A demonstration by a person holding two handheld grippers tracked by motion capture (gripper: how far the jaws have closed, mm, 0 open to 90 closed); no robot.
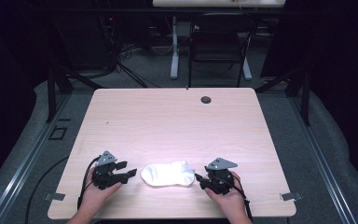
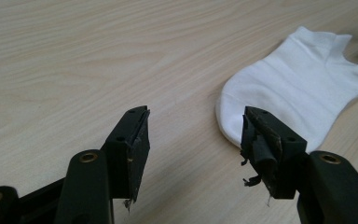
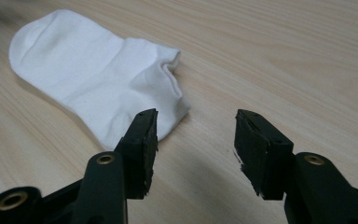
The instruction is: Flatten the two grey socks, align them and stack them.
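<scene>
Here the small white cotton ankle sock [image 1: 168, 174] lies flat near the front edge of the pale wooden table [image 1: 177, 116]. The left gripper [image 1: 129, 169] and the right gripper [image 1: 198, 178] flank the sock, both with jaws apart and empty. If one jaw pushes the cloth, the sock may bunch and slide away.

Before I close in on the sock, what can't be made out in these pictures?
- Sock: whether it is one sock or a pair laid together; too small in the high view, and flat in both gripper views.
- Sock toe: part hidden behind one finger of the left claw in the left gripper view.
- Sock heel: part hidden behind one finger of the right claw in the right gripper view.
- Table near edge: cut by the frame's bottom, high view.
</scene>
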